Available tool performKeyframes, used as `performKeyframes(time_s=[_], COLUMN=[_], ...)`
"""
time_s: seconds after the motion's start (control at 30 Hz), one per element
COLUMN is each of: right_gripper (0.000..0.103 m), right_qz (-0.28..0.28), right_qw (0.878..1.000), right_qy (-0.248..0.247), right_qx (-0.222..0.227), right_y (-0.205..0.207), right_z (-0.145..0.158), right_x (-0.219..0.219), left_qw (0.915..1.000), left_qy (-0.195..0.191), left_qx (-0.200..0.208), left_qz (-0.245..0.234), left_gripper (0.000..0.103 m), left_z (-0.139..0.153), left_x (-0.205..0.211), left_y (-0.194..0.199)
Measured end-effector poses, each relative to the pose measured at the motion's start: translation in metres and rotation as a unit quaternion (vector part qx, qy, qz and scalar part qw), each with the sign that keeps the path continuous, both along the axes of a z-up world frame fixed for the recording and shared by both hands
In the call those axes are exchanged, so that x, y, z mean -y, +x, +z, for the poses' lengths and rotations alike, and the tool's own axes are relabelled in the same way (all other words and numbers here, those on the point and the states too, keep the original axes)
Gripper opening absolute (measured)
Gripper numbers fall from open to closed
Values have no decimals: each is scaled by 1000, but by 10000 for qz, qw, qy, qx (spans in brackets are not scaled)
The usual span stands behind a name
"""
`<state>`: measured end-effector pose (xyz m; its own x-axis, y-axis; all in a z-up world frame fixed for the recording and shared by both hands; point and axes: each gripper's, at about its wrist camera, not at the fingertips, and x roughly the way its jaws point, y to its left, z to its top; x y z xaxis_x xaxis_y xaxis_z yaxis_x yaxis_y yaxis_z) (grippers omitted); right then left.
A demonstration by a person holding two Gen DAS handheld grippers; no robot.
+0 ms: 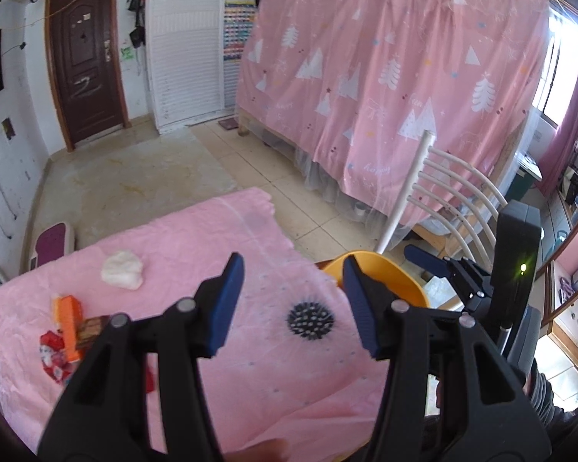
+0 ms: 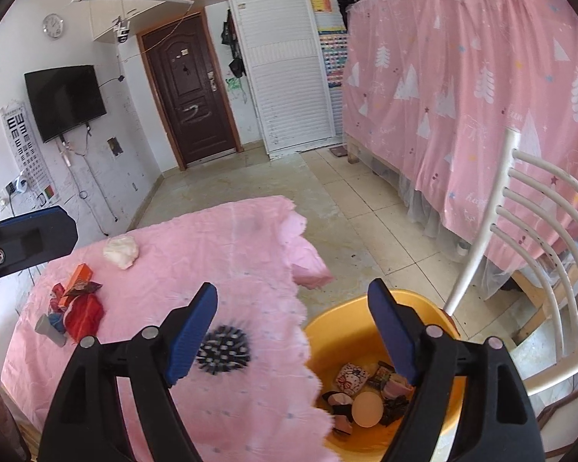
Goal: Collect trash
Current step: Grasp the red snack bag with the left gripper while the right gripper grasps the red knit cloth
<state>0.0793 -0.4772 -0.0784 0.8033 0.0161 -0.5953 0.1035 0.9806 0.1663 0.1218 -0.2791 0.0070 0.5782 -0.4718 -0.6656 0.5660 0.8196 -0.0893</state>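
Left gripper [image 1: 293,300] is holding its blue ribbed pads apart over the wrinkled pink cloth [image 1: 212,238], nothing between them. A black spiky ball [image 1: 310,321] is lying just below its fingertips. Right gripper [image 2: 293,331] is also standing wide and empty above the round orange plastic basin [image 2: 327,319], where crumpled wrappers and a smooth peach ball are lying. Remaining trash is sitting left of both grippers: a white wad [image 1: 122,270], an orange carton [image 1: 70,323], red foil wrappers [image 2: 83,313].
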Motion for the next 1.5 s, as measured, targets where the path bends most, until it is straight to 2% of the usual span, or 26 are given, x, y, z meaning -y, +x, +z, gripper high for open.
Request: performKeyframes(time_s=[0.4, 0.73, 1.1, 1.5], right_gripper=[70, 70, 70, 70], right_qz=[661, 1113, 1617, 2084], right_qw=[9976, 9931, 9848, 9734], right_qy=[-181, -299, -443, -534], right_qx=[-55, -221, -458, -790], right_y=[27, 41, 55, 71], right_z=[9, 5, -7, -27], right_x=[-82, -136, -191, -237], left_qw=[9973, 9898, 9823, 9751], left_qy=[-104, 55, 85, 73], left_qx=[41, -112, -349, -825], left_qz=[731, 1421, 1840, 2057], left_gripper=[51, 52, 52, 52], left_z=[2, -14, -38, -75], left_x=[-90, -162, -219, -254], left_y=[13, 30, 43, 63])
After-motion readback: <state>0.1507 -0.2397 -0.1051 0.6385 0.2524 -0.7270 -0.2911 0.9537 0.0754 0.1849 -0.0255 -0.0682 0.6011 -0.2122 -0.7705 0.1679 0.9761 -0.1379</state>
